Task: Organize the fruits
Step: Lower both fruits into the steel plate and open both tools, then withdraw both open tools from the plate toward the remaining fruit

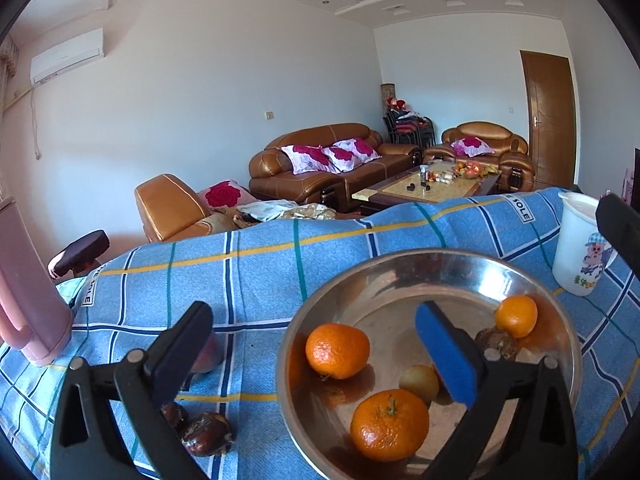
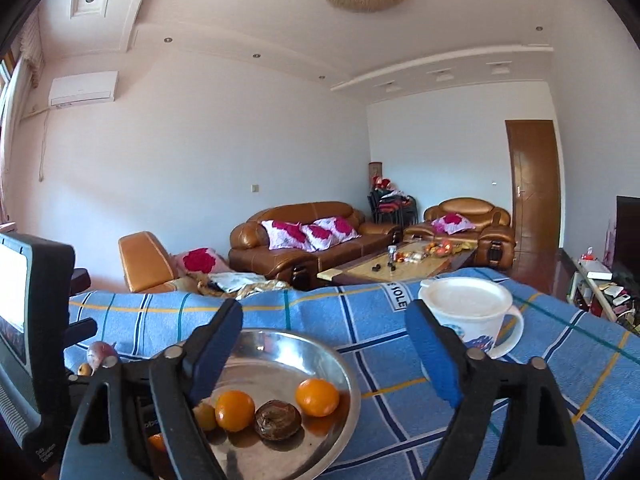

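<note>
A: Nearest, the left gripper [image 1: 316,336] is spread wide with nothing in it, over the steel bowl [image 1: 400,280].
B: Right gripper [image 2: 324,340] gapes empty too; oranges [image 2: 317,397] and a brown fruit [image 2: 277,419] sit in the bowl.

A gripper finger hid part of a reddish fruit [image 1: 208,354]; the pink jug [image 1: 24,292] was cut off at the frame's edge.
</note>
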Motion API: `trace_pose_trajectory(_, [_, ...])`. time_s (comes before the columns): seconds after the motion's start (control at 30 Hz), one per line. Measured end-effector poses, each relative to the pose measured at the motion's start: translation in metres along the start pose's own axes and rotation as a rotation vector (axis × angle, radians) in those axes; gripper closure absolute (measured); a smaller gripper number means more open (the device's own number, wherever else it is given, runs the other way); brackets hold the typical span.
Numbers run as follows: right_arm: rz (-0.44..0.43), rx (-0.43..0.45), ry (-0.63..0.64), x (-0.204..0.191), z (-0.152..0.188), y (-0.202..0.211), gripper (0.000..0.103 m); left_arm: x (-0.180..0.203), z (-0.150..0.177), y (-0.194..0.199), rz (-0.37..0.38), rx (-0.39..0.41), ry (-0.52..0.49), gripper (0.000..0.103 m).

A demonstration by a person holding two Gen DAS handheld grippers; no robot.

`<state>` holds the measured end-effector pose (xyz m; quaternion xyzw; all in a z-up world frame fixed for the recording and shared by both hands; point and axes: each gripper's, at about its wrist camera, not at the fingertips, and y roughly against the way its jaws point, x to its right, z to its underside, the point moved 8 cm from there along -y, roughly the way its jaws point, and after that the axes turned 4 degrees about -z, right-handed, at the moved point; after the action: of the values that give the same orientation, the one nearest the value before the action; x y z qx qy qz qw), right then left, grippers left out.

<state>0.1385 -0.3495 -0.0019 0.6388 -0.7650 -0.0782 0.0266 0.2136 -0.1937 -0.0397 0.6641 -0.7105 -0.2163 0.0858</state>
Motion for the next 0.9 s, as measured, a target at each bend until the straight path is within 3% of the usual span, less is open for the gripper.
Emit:
trace_pose_trajectory(0.27, [0.037, -0.091, -0.004, 0.004, 0.006, -0.014, 0.014, -0.002, 0.012, 0.027, 0.024, 0.012, 0.007, 0.000])
trace_pose_trajectory(0.9, [0.041, -0.120, 0.031, -0.005, 0.020, 0.044, 0.014, -0.014, 0.036, 0.072, 0.052, 0.004, 0.041, 0.000])
